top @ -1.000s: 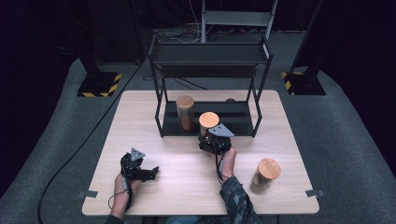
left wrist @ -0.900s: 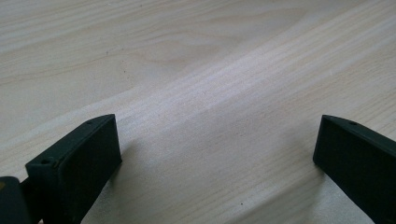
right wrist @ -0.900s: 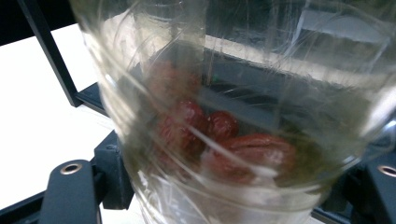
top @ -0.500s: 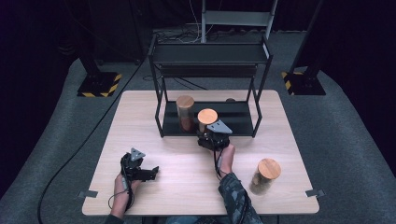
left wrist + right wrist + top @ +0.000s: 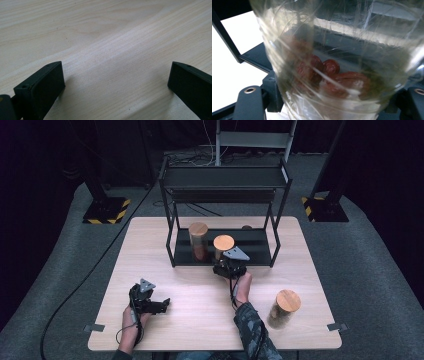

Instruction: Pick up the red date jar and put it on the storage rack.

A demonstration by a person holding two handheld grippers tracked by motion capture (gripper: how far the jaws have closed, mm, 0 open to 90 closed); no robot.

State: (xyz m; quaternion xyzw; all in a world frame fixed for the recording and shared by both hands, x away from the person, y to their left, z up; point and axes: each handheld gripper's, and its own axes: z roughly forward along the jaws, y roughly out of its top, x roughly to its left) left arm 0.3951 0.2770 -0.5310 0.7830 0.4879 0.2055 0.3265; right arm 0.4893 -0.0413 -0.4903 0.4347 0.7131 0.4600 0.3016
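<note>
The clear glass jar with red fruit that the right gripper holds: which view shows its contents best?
The right gripper view: the clear glass jar is close, red fruit visible through its wall. The high view shows mainly its round wooden lid at the black shelf rack.

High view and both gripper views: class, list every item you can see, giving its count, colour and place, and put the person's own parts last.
Table: one, light wood, centre.
Rack: one, black metal, at the table's far edge.
Jars: three, clear with wooden lids; one on the rack's bottom shelf, one held at the rack's front with red-brown pieces inside, one on the table's near right.
Left gripper: black, open, over bare table at near left.
Right gripper: black, shut on the held jar.
</note>
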